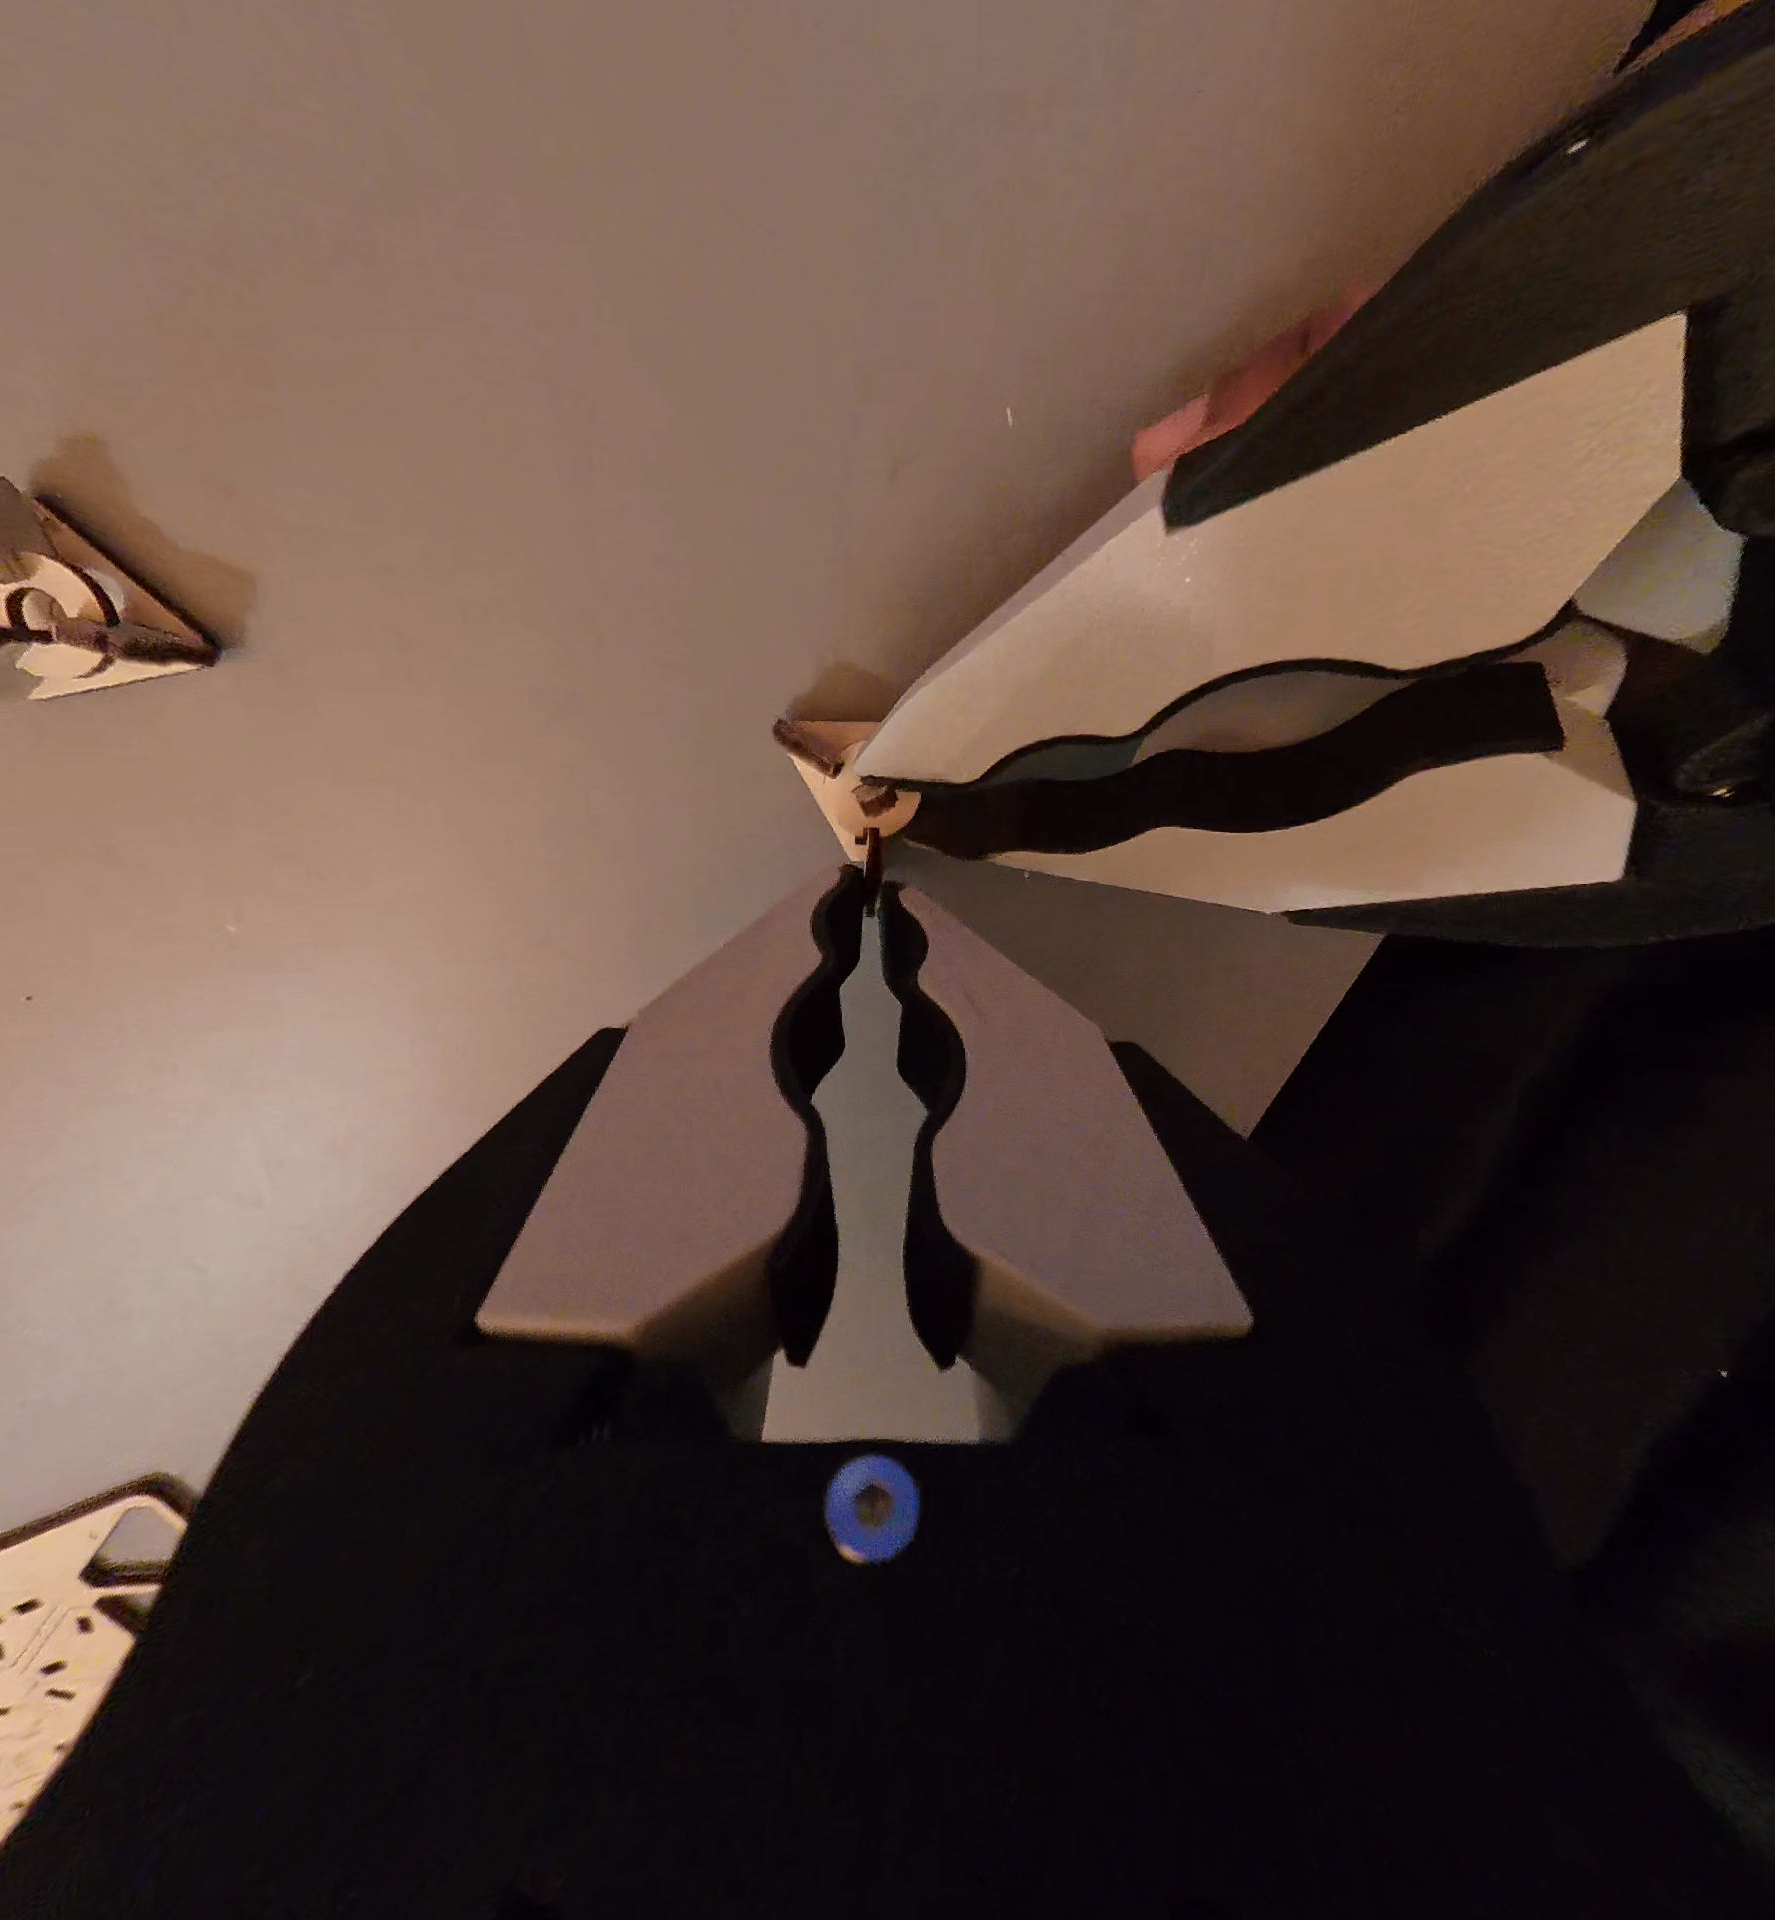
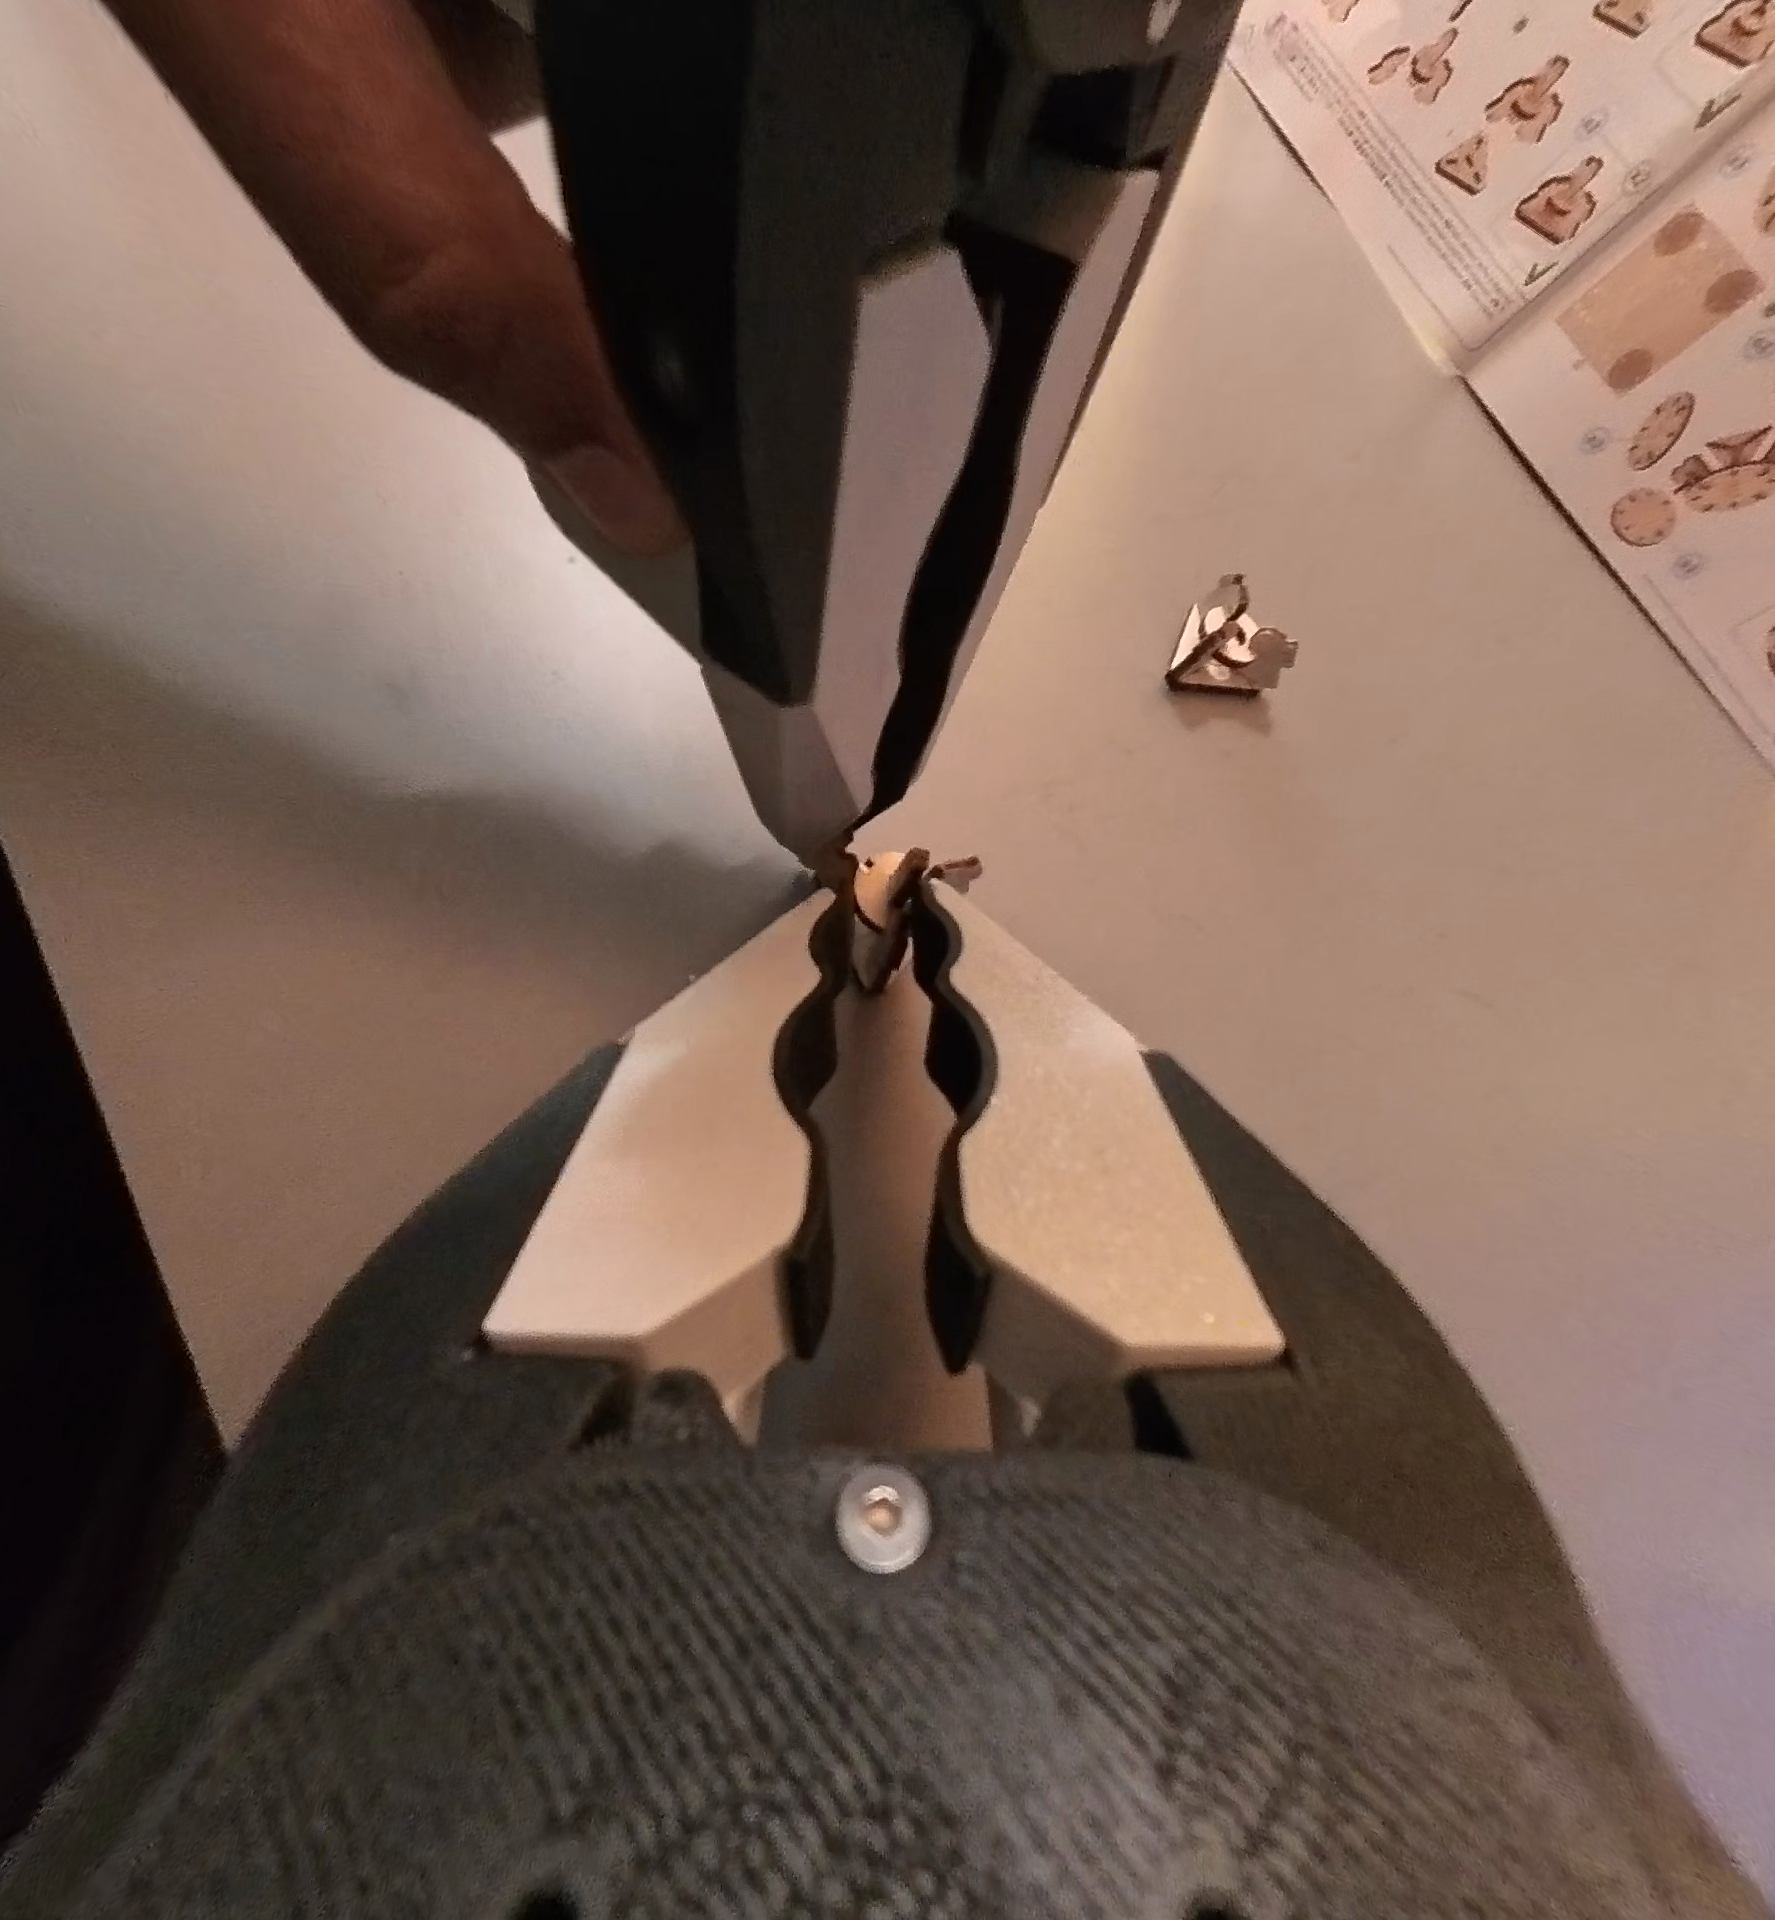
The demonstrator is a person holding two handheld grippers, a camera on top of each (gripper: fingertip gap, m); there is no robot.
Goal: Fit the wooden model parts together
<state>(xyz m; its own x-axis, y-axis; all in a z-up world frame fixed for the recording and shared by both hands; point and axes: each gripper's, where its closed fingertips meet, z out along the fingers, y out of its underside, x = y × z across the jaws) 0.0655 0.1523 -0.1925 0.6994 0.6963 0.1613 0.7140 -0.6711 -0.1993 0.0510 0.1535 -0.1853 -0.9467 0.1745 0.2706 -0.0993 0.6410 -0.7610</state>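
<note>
right hand-held gripper (image 2: 878,940) clamps small wooden assembly (image 2: 878,904) above surface (image 2: 1382,1039) | left hand-held gripper (image 1: 867,894) pinches thin dark wooden sliver (image 1: 870,868) at its edge | similar assembly (image 2: 1231,649) lies apart | printed sheet (image 2: 1641,312) beyond

Dim warm light, soft shadows, fisheye warping.

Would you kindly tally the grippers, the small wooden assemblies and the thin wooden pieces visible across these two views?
Grippers: 2, the left gripper and the right gripper.
Small wooden assemblies: 2, one in the right gripper, one lying on the table farther off.
Thin wooden pieces: 1, pinched by the left gripper.
Total: 5.
</note>
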